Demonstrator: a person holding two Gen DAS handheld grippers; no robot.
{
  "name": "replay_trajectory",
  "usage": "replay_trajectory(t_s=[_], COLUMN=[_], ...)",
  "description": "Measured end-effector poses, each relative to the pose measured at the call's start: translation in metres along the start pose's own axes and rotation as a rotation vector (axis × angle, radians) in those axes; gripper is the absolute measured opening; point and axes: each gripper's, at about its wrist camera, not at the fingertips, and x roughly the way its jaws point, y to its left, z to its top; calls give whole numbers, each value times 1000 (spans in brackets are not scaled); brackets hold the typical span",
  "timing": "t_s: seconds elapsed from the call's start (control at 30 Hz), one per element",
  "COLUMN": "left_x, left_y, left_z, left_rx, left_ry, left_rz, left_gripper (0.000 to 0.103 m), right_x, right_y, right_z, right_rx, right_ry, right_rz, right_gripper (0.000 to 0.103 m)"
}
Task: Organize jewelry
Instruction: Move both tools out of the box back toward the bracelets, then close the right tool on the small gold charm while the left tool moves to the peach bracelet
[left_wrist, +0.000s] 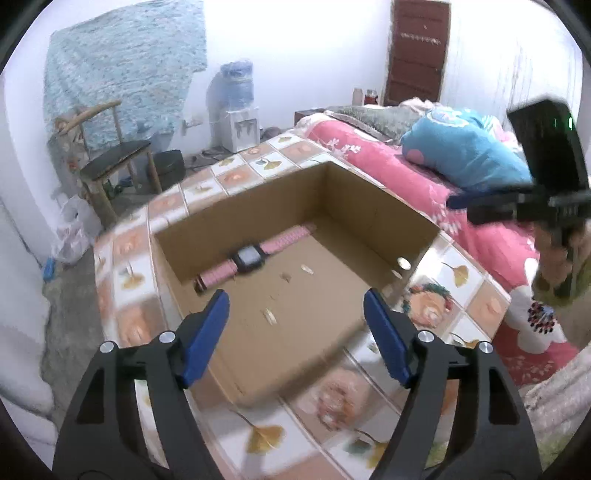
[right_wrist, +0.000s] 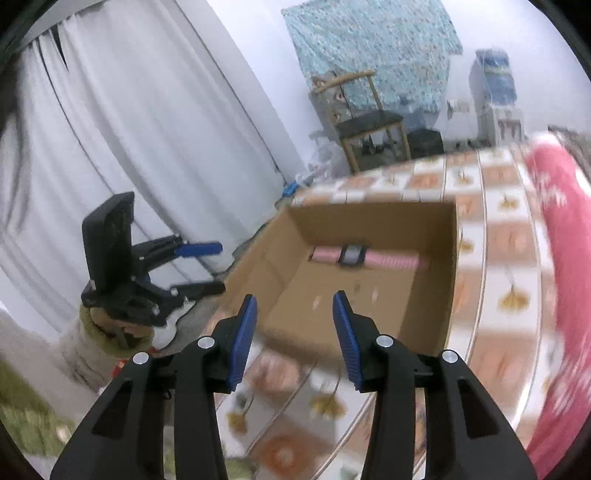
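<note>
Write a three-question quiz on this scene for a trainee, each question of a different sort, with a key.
1. True or false: the watch lies inside the box.
2. Which colour is the watch strap? A) green B) pink C) yellow
3. Fill in: neither the left gripper nor the right gripper holds anything; both stand ____.

Key: 1 true; 2 B; 3 open.
</note>
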Motion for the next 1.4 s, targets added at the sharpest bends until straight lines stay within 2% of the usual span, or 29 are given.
replay_trajectory(t_s=[0.13, 0.23, 0.3, 0.43, 0.5, 0.6, 0.8, 1.23, 1.4], left_x=[12, 26, 33, 41, 49, 58, 62, 66, 67], left_y=[-15, -26, -32, -35, -39, -46, -57, -64, -63], left_z=[-44, -70, -83, -101, -109, -116, -124, -129, -129], left_rx=[-82, -90, -86, -146, -142, -122, -78, -42, -41], left_ry=[30, 60, 90, 96, 107, 120, 109, 123, 127], left_rz=[-18, 2, 35, 0, 24, 58, 83, 89, 91], left_gripper=[72, 72, 72, 72, 72, 72, 72, 72, 72], right_x=[27, 54, 65, 90, 103, 122, 135, 156, 164], right_y=[-10, -19, -19, -9, -7, -3, 5, 12, 17], right_z=[-50, -71, -76, -77, -77, -77, -79, -88, -90], right_rx=[133, 207, 205, 130, 103, 64, 15, -7, -23], right_ry=[60, 102, 118, 133, 148, 178, 186, 210, 215], right_rz=[1, -23, -46, -121, -147, -209, -292, -344, -379], right_gripper=[42, 42, 42, 42, 42, 37, 36, 24, 6])
